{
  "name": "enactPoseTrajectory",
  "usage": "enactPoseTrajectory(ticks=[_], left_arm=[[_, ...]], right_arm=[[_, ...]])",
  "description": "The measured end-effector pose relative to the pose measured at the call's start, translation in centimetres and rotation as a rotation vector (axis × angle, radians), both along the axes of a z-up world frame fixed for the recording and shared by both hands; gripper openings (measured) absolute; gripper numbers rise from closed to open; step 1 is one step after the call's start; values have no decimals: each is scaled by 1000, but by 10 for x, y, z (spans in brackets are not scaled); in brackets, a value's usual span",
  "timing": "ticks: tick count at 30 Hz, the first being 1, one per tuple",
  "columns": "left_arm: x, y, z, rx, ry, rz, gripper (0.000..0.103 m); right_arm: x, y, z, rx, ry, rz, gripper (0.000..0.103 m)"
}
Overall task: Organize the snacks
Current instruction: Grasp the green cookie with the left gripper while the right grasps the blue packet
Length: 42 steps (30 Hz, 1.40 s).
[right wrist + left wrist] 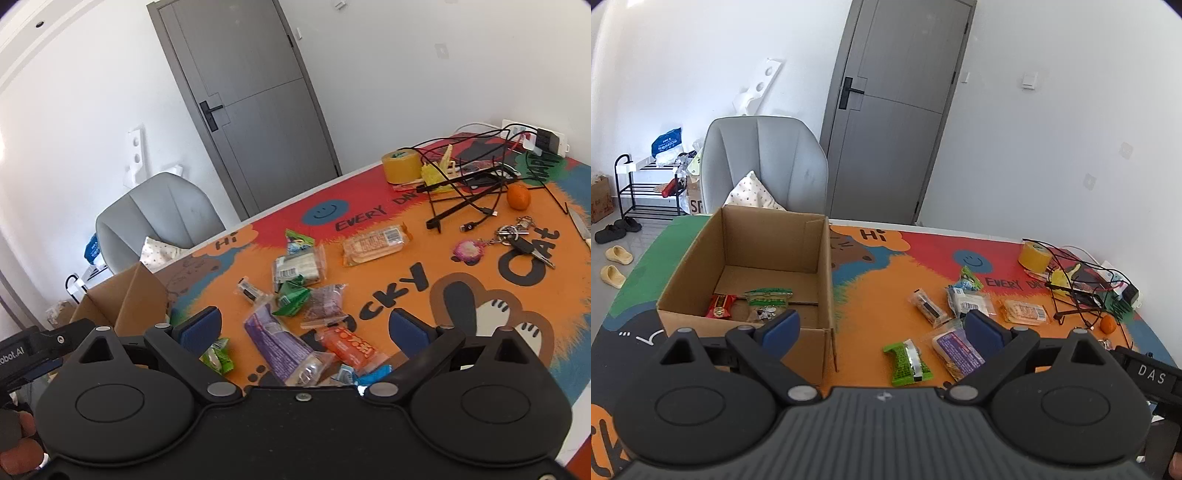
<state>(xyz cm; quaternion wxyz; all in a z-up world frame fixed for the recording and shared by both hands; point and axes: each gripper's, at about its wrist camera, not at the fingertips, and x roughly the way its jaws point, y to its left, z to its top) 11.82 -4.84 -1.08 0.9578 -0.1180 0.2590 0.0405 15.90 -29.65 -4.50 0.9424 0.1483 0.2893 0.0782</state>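
The left gripper (pixel 882 330) hangs above the desk (pixel 871 295) with its blue-padded fingers (pixel 781 328) spread wide, holding nothing and touching nothing; between them lies a green snack packet (pixel 907 362), and a purple-wrapped packet (pixel 956 349) lies just beside the right-hand pad. The right gripper (pixel 306 328) is likewise wide open and empty, poised over the heap of snacks, with the purple packet (pixel 280 345) and an orange packet (pixel 349 345) lying between its fingers (pixel 408 330) and a blue wrapper (pixel 369 376) at the near edge of the view. The cardboard box (pixel 823 273) stands open-topped toward the desk's left side; inside it, against the near wall, lie a red packet (pixel 720 305) and a green-topped packet (pixel 767 303), just beside each other. The remaining snacks are scattered across the middle of the desk, right of the box: a clear-wrapped dark bar (pixel 928 308), a white-labelled packet (pixel 967 301), a small green-blue sachet (pixel 968 279) and a pale cracker packet (pixel 1023 312). Near the desk's far right corner sit a roll of yellow tape (pixel 1034 255), a tangle of black cables (pixel 1075 284) and a small orange fruit (pixel 1108 325); a bunch of keys (pixel 517 236) lies near the fruit in the right wrist view.
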Motion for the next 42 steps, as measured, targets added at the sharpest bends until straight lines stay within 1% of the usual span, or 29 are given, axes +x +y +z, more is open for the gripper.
enactPoseTrajectory(ticks=[6, 11, 13, 14, 16, 20, 22, 24, 26, 27, 28, 29, 30, 32, 33, 36, 38, 42], left_arm=[[9, -22, -12, 34, 22, -33, 95], [15, -36, -23, 51, 38, -41, 92], [18, -41, -28, 63, 39, -40, 89], [19, -43, -30, 66, 43, -42, 88], [22, -46, -36, 66, 53, -48, 82], [32, -52, -47, 79, 72, -54, 77], [39, -53, -54, 75, 85, -49, 75], [45, -53, -61, 71, 103, -47, 72], [51, -53, -69, 66, 120, -45, 70], [54, -54, -73, 65, 126, -43, 69], [57, -53, -76, 66, 128, -41, 68], [60, -53, -78, 69, 127, -38, 68], [63, -53, -81, 72, 126, -37, 68], [71, -52, -87, 76, 139, -31, 68], [74, -51, -91, 74, 149, -25, 68], [82, -51, -100, 83, 157, -9, 67], [87, -50, -105, 76, 171, 5, 66], [95, -49, -111, 72, 189, 19, 62]], right_arm=[[0, -18, -19, 31, 31, -22, 98], [2, -21, -39, 35, 68, -6, 95], [1, -21, -45, 33, 83, 2, 88], [1, -21, -49, 40, 90, 4, 87], [2, -22, -55, 51, 101, 7, 84], [4, -18, -67, 41, 116, 22, 79], [6, -17, -73, 38, 127, 29, 73], [8, -16, -78, 32, 137, 24, 71], [10, -17, -83, 32, 151, 18, 65], [9, -17, -84, 28, 140, 14, 62], [9, -16, -84, 20, 135, 11, 56], [9, -16, -85, 13, 134, 9, 52], [10, -15, -85, 13, 133, 10, 44], [10, -15, -85, 10, 131, 21, 41], [10, -15, -85, 7, 124, 24, 37], [10, -20, -83, 25, 104, 9, 35], [12, -25, -83, 36, 99, -2, 35], [15, -35, -83, 65, 90, -27, 35]])
